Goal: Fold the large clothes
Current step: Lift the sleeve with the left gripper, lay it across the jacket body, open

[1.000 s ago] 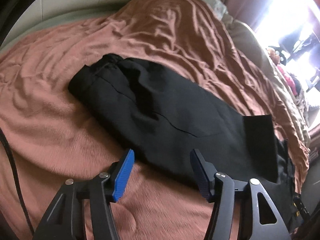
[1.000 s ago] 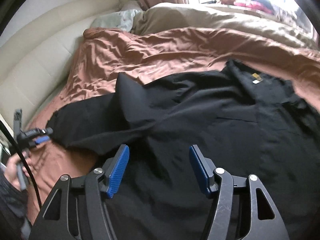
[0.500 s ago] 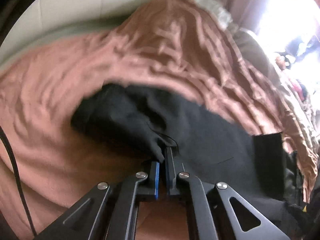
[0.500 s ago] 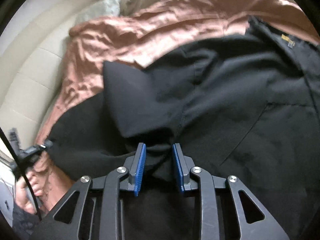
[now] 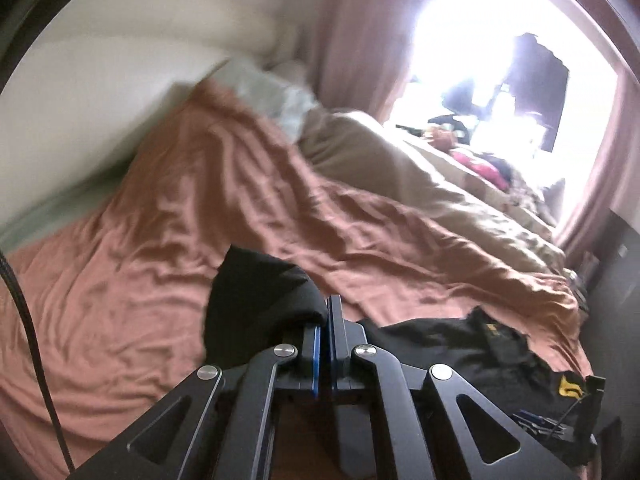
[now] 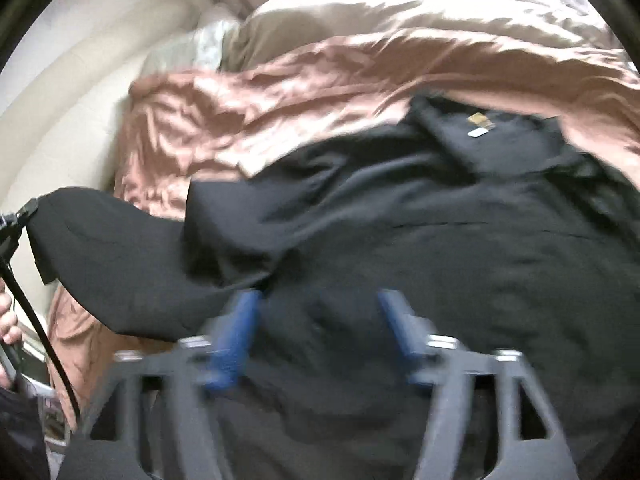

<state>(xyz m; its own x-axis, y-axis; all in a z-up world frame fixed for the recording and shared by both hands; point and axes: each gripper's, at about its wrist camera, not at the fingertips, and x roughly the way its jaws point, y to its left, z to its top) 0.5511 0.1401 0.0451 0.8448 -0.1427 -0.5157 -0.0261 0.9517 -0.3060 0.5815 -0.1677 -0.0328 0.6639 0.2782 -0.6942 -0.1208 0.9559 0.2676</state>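
Left gripper (image 5: 325,316): clenched on a fold of the black garment's sleeve (image 5: 260,304), held lifted off the bedcover; pads pressed together, cloth draped over the left finger.
Right gripper (image 6: 316,320): released, jaws just opened wide; blue pads (image 6: 236,328) smeared by motion blur, nothing pinched, black cloth directly beneath.
Hard to make out: right-wrist view blurred throughout; gripper frame near the bottom edge indistinct.
Black garment (image 6: 420,240): spread on the rust-brown bedcover (image 5: 160,240), collar with a small yellow label (image 6: 478,122) at the far end; lower part cut off by the frame.
Right-wrist view only: left tool at the left edge holding up the sleeve end (image 6: 100,248); part of a hand (image 6: 8,320) and a black cable (image 6: 36,320) there.
Left-wrist view only: beige duvet (image 5: 420,184), pale pillow (image 5: 276,96), pink curtains (image 5: 360,40), overexposed window (image 5: 480,40); clutter beyond unreadable.
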